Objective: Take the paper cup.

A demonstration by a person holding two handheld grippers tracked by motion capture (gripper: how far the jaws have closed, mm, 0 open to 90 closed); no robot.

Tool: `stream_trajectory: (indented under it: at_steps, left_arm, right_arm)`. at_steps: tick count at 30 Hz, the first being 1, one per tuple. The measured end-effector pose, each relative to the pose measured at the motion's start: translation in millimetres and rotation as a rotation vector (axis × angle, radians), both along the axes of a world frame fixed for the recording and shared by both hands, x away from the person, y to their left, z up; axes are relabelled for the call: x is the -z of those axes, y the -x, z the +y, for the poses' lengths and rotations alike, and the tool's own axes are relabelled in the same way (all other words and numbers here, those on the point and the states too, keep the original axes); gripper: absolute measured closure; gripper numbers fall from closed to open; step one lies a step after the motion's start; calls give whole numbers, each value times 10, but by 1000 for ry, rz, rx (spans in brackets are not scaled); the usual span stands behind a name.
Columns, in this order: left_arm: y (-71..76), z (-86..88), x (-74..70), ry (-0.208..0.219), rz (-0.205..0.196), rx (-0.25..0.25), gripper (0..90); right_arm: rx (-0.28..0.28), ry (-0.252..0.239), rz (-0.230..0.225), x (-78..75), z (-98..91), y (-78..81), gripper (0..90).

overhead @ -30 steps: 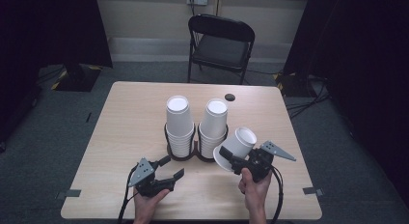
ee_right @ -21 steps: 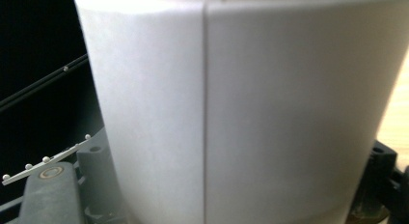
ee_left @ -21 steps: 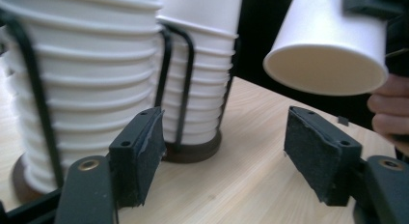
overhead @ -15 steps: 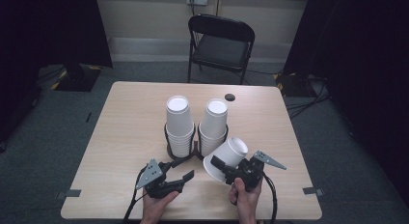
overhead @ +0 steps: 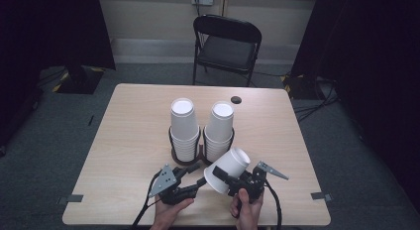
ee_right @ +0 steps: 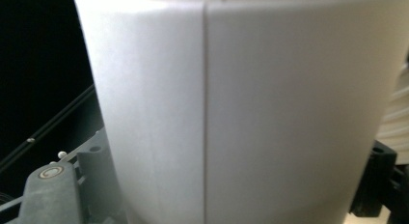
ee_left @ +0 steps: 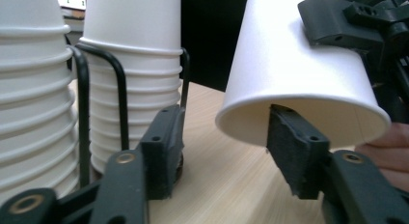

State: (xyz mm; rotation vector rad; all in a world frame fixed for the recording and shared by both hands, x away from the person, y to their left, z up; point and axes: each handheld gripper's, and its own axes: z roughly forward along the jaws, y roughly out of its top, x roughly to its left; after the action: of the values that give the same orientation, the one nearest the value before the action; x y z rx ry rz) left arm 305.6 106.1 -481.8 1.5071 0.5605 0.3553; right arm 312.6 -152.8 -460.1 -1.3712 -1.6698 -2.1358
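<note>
Two stacks of white paper cups stand upside down in a black wire holder at the table's middle. My right gripper is shut on a single white cup, tilted with its mouth towards the left gripper. In the right gripper view that cup sits between the jaws. My left gripper has just been closing its jaws. One finger reaches into the cup's mouth, the other stays outside, and neither pad presses the rim. The stacks rise just beyond its jaws.
A black folding chair stands behind the wooden table. A small dark round thing lies near the table's far edge. The holder's wire is close to the left gripper's outer finger.
The right gripper has carried the cup down and to the left. The left gripper has moved right to meet the cup's mouth, and its jaws have narrowed.
</note>
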Motion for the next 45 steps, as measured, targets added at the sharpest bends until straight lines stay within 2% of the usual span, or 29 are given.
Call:
stream_trajectory:
  at_steps: [5, 10, 14, 15, 18, 22, 23, 25, 27, 29, 30, 38, 40, 45]
  left_arm:
    - [-14, -50, 12, 35, -23, 9, 567]
    - [-6, -127, 44, 22, -89, -21, 575]
    - [37, -189, 74, 29, -136, -50, 588]
    - [46, -199, 79, 28, -142, -57, 596]
    - [60, -222, 86, 31, -159, -67, 614]
    - [57, -207, 94, 40, -149, -96, 658]
    - [56, -192, 91, 36, -151, -103, 717]
    - [53, -170, 80, 35, -150, -111, 779]
    - [33, -166, 71, 36, -127, -91, 800]
    - [25, -161, 75, 37, -122, -84, 829]
    - [24, -154, 83, 36, -109, -66, 847]
    - [33, -161, 84, 37, -106, -48, 862]
    - [33, -144, 105, 48, -99, -38, 863]
    - [24, -135, 129, 58, -72, -25, 863]
  right_arm:
    - [-16, -11, 21, 26, 64, 20, 159]
    - [-21, 13, 38, 39, 125, 40, 158]
    - [-57, 7, 60, 63, 178, 51, 156]
    - [-68, -8, 69, 67, 187, 54, 156]
    - [-90, -14, 84, 76, 221, 62, 156]
    - [-106, -21, 92, 104, 275, 70, 153]
    - [-109, -26, 89, 109, 279, 74, 151]
    - [-112, -36, 78, 109, 276, 80, 145]
    - [-111, -32, 66, 108, 289, 80, 135]
    - [-106, -20, 64, 104, 290, 83, 128]
    - [-85, -18, 66, 94, 280, 84, 109]
    - [-58, -20, 54, 80, 234, 88, 97]
    - [-17, -29, 39, 64, 185, 87, 99]
    - [20, -29, 33, 51, 123, 91, 100]
